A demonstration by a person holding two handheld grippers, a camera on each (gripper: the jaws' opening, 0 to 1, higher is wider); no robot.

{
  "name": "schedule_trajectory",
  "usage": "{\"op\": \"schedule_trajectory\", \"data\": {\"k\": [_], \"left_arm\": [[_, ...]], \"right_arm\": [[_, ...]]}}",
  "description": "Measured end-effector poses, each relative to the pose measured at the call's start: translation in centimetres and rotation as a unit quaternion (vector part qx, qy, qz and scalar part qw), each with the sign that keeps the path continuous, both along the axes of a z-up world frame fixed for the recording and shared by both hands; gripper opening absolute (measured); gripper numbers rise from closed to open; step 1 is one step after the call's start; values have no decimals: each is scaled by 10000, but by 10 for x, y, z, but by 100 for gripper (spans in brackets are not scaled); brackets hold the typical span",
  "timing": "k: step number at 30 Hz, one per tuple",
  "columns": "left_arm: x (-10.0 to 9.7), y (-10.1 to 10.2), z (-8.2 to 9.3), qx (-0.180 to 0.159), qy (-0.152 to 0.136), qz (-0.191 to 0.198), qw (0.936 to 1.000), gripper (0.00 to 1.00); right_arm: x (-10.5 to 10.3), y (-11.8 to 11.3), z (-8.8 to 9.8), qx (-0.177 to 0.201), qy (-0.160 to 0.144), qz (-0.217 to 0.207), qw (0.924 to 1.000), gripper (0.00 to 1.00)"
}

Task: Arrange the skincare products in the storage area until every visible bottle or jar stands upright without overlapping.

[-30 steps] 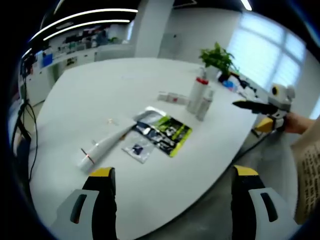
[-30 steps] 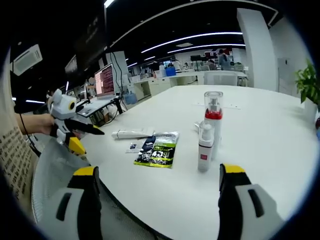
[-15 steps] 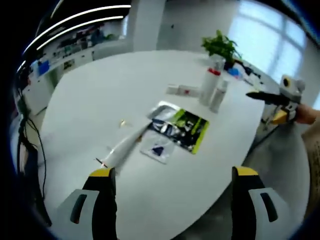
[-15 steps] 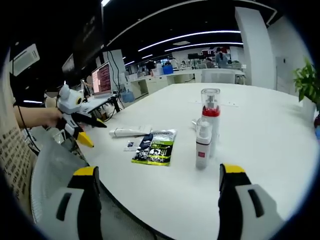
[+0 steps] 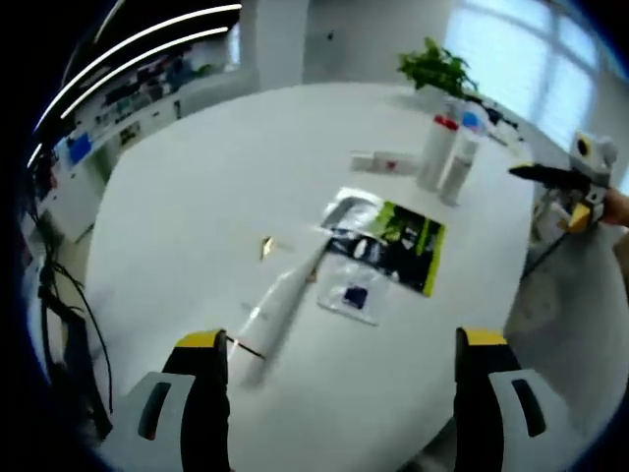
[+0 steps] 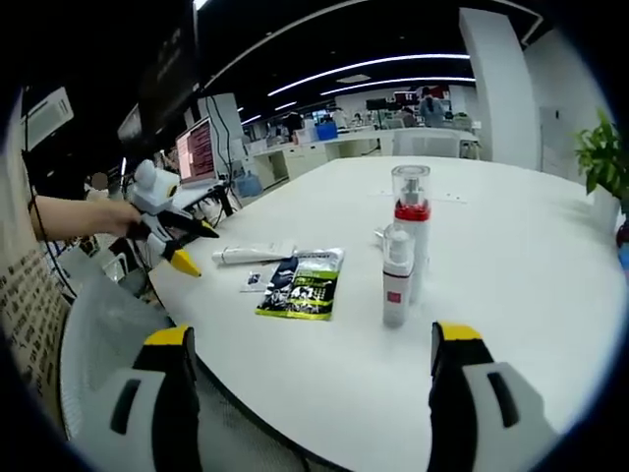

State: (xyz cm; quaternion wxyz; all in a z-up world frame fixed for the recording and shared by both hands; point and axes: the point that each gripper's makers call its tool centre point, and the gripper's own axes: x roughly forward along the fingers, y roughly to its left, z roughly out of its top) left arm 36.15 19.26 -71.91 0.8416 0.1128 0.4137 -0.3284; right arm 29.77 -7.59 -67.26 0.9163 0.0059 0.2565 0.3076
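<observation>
Large white oval table, white tube lying flat at lower centre of the left gripper view, small sachet and green-black pouch beside it, two upright bottles at centre of the right gripper view.

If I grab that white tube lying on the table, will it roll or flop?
The white tube lies flat on the table; its round body would probably roll if nudged sideways. It tapers to a flat end, so it is likely soft and may bend. Standing it upright looks tippy.
</observation>
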Motion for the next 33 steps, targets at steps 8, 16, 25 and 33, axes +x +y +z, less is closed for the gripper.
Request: {"op": "schedule_trajectory", "data": {"k": [8,16,25,33], "left_arm": [[26,9,-11,256,63,-214,9994,92],[42,8,-29,551,407,-539,9962,88],[64,8,-51,1029,694,-1006,9872,76],[72,2,-58,1373,947,-1478,9748,55]], "right_arm": [[2,-4,-2,-30,50,-142,9999,99],[4,-8,-2,-55,66,-258,9996,97],[6,-14,-2,-20,95,-435,9990,96],[10,-22,1,156,89,-686,9975,96]]}}
